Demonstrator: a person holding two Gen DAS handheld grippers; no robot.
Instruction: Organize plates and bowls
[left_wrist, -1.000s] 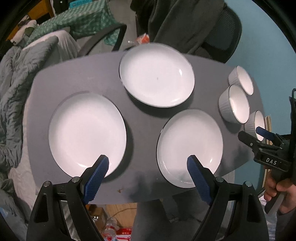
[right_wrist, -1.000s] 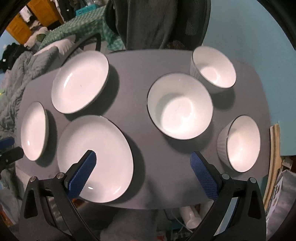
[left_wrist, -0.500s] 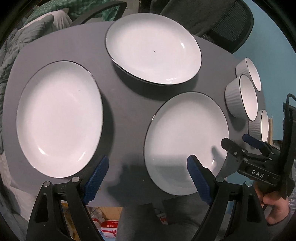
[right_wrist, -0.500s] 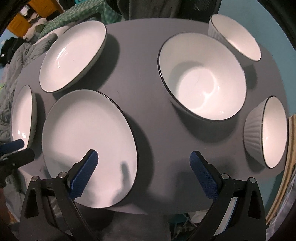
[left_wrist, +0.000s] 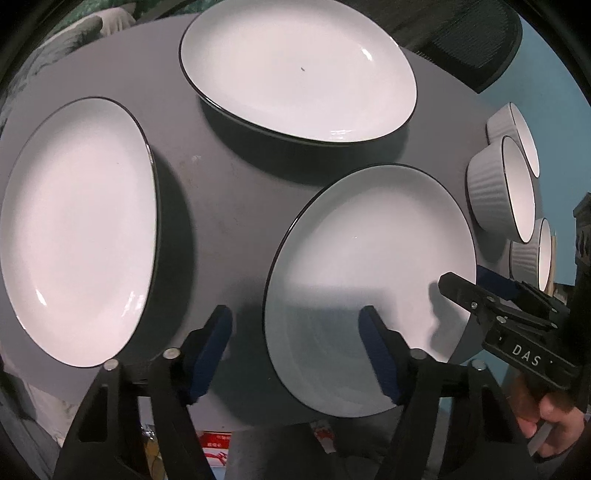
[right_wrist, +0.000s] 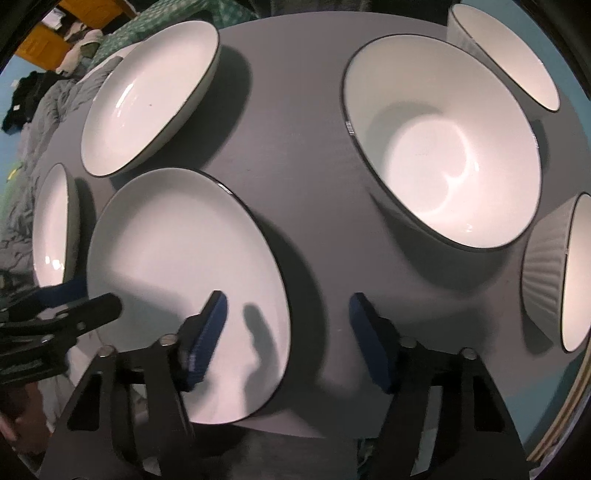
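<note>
White letters "DAS" on the black body of the right hand-held gripper (left_wrist: 476, 280), seen at the right edge of the left wrist view. Red packaging (left_wrist: 216, 446) below the counter edge carries white print, too small to read. Right wrist view: no legible text.

I see white round ceramic plates (left_wrist: 369, 280) with thin black rims on a matte grey counter (left_wrist: 229, 192), white ribbed ceramic bowls (left_wrist: 491, 188), and blue pads (right_wrist: 207, 336) on my black hand-held gripper.
</note>
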